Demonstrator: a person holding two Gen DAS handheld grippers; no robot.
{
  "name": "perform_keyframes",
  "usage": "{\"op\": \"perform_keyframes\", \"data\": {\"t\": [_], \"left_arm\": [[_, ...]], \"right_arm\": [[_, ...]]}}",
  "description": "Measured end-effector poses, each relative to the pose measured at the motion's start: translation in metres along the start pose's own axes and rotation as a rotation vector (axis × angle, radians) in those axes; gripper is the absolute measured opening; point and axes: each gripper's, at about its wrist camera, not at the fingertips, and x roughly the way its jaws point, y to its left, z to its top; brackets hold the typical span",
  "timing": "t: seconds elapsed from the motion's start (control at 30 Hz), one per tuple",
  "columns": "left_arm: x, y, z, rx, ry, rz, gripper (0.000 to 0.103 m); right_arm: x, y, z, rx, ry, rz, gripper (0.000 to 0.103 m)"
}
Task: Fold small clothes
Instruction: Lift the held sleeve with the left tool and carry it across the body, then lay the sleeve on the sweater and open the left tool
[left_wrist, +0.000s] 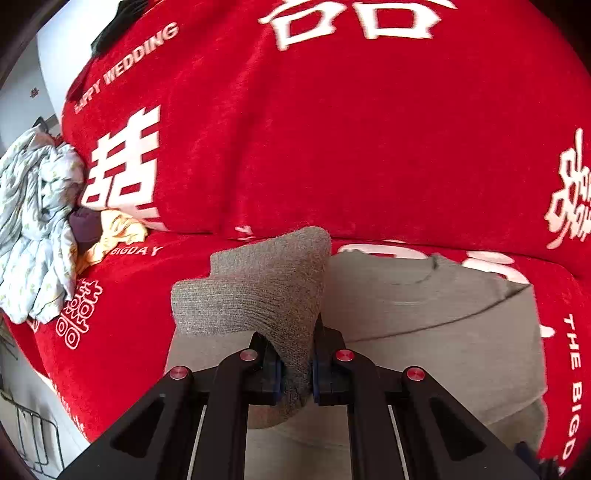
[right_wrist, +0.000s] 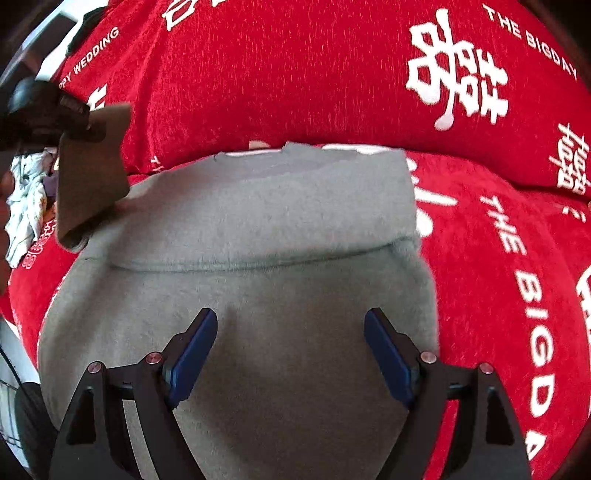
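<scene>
Sock: a brown-grey knitted sock (left_wrist: 255, 291) hangs lifted above the sofa seat, its lower end pinched in the left gripper (left_wrist: 295, 373); the foot part juts up and to the left in the left wrist view, over the left part of the grey garment.
Sock, other view: in the right wrist view the same sock (right_wrist: 92, 173) dangles at the far left, its tip hanging at the garment's left edge; whether it touches the cloth I cannot tell.
Left gripper: 2 black fingers with blue pads (left_wrist: 277, 380) are drawn together and clamped on the sock's knit.
Grey garment: a light grey fleece garment (right_wrist: 258, 229) lies spread flat on the seat with 1 seam line curving across it; its far edge reaches the foot of the backrest.
Right gripper: the right gripper (right_wrist: 290, 354) hovers over the near part of the garment with its 2 blue-padded fingers (right_wrist: 192, 365) spread wide apart, nothing between them.
Sofa cover: a red plush sofa cover with white characters and the words "THE BIGDAY" (right_wrist: 524, 280) drapes seat and backrest.
Laundry pile: a heap of pale blue patterned cloth (left_wrist: 33, 229) sits at the seat's left end, with a yellow piece (left_wrist: 118, 232) and a dark purple piece (left_wrist: 86, 225) just beside it.
</scene>
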Motion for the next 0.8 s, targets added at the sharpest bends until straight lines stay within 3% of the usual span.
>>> {"op": "perform_keyframes", "data": {"t": [0.2, 0.8], "left_arm": [[-0.009, -0.033, 0.001, 0.039, -0.007, -0.021, 0.012], [-0.008, -0.11, -0.017, 0.172, 0.026, -0.062, 0.012]], "right_arm": [[0.003, 0.016, -0.008, -0.089, -0.028, -0.049, 0.085], [0.003, 0.009, -0.01, -0.055, -0.06, 0.01, 0.087]]}}
